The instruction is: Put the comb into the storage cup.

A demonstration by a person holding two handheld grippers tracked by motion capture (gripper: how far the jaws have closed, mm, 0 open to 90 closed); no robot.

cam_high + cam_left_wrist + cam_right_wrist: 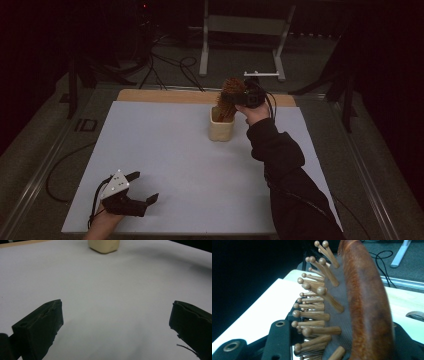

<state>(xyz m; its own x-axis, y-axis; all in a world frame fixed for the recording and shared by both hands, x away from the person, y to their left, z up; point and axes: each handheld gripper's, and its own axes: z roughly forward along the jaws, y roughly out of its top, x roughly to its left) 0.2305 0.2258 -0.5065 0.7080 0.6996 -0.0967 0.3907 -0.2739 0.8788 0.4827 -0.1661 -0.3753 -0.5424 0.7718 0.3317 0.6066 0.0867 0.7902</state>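
**Hairbrush going into the cup, one of each on the tabletop**

Hairbrush (231, 91) count is one, wooden, and there's one cream cup (221, 127) standing toward the far side of the white tabletop (165, 165). Two tongs total. The right tongs (239, 98) are clenched on the hairbrush head, handle end down inside the cup.

The right gripper view gives the close-up: round-tipped wooden pins (312, 315) on a grey pad, glossy brown back (367, 310). The left gripper view has the cup's base (103, 245) far off across bare tabletop.

Right arm, dark sleeve (280, 165), stretches forward over the cup. Left tongs (142, 187) sit low at the near left corner, released, jaws spread wide, nothing in them.
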